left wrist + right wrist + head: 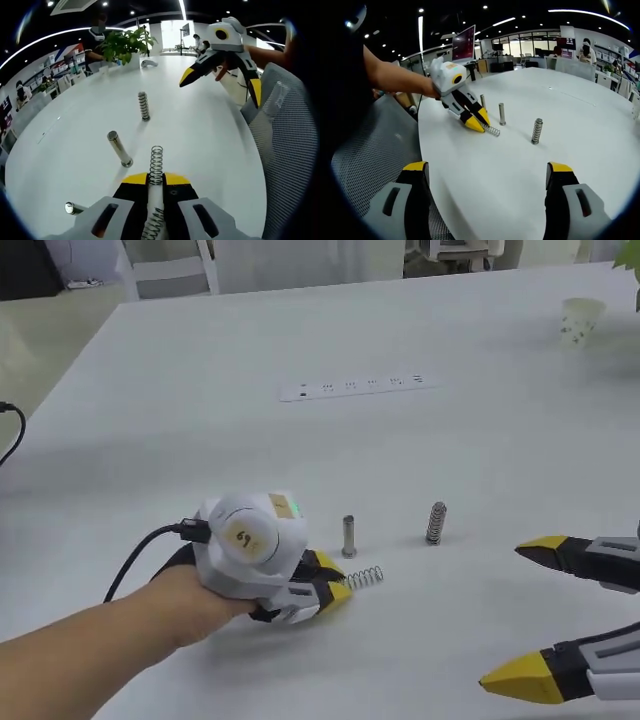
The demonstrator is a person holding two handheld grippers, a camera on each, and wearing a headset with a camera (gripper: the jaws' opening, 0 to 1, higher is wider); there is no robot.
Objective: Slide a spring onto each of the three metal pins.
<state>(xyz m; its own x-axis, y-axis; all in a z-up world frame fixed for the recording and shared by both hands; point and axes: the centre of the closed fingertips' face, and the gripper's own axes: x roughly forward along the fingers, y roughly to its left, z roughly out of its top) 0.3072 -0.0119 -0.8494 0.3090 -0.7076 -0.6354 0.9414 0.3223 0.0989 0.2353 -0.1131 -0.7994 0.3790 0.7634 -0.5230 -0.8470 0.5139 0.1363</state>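
- left tongs (335, 592) pinching a spring (363, 577), its free end poking out past the tips; right tongs (515, 615) spread, idle
- bare pin (348, 536) just ahead-left of left tips; I'd tip the spring upright, centre its bore over the pin top, then lower it
- head view gives two pins, one already sprung (436, 523); left gripper view adds a third pin (72, 207) close beside the left tongs

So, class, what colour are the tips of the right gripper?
Yellow fingertips on the right gripper, clearest in the head view.
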